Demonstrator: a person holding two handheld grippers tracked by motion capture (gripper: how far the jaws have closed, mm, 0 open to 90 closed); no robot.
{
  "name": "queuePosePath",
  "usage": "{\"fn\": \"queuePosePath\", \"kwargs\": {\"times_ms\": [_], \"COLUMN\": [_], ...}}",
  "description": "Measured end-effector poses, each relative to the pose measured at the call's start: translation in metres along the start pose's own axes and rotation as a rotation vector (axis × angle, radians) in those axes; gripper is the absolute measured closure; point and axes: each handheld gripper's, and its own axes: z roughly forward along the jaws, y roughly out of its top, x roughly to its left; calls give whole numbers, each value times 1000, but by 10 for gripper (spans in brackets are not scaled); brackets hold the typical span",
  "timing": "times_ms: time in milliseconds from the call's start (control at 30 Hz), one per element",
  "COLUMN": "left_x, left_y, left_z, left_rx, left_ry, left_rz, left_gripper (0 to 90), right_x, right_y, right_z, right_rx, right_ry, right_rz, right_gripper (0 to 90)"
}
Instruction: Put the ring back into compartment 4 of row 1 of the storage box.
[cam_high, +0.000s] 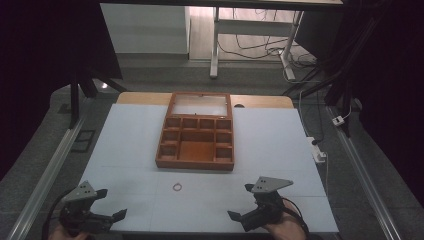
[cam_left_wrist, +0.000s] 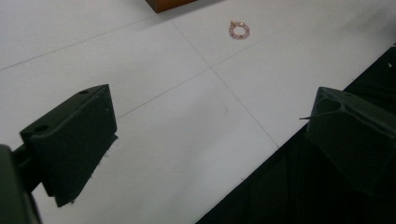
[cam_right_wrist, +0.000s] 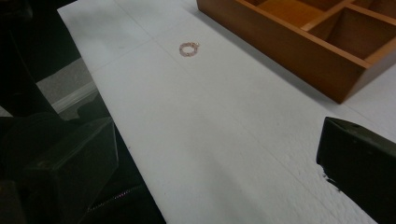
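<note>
A small pinkish beaded ring (cam_high: 177, 187) lies flat on the white table sheet (cam_high: 127, 145), a little in front of a wooden compartment box (cam_high: 195, 142) whose glass lid (cam_high: 200, 105) stands open at the back. My left gripper (cam_high: 111, 203) rests at the near left corner, open and empty. At the near right, my right gripper (cam_high: 240, 201) is also open with nothing in it. In the left gripper view the ring (cam_left_wrist: 239, 31) lies far ahead beyond the wide-apart jaws. The right gripper view has the ring (cam_right_wrist: 188, 48) ahead to the left and the box (cam_right_wrist: 289, 37) at top right.
Metal rails (cam_high: 52, 165) run along both sides of the table. A white power strip (cam_high: 318, 150) with cables lies past the right edge. Behind the table stands a desk frame (cam_high: 216, 45) with cables on the floor. The near table edge runs just under both grippers.
</note>
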Motion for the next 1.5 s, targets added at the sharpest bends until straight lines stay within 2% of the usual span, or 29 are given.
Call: {"fn": "queuePosePath", "kwargs": {"times_ms": [100,467,667,1033,1133,1500], "left_x": [0,0,0,0,0,0], "left_y": [0,0,0,0,0,0], "left_z": [0,0,0,0,0,0], "left_rx": [0,-2,-2,-1,-1,1], "left_ry": [-1,-4,-3,-6,-6,-5], "left_rz": [-1,3,4,5,5,7], "left_gripper": [19,20,20,20,20,20], "right_x": [1,5,5,6,7,9], "right_y": [4,15,19,27,31,44], "right_z": [5,27,42,69,76,105], "right_rx": [8,45,52,110,109,162], "right_ry": [3,13,27,33,39,72], "right_rz": [-20,-32,-72,-65,-75,-103], "right_gripper": [0,0,0,0,0,0]}}
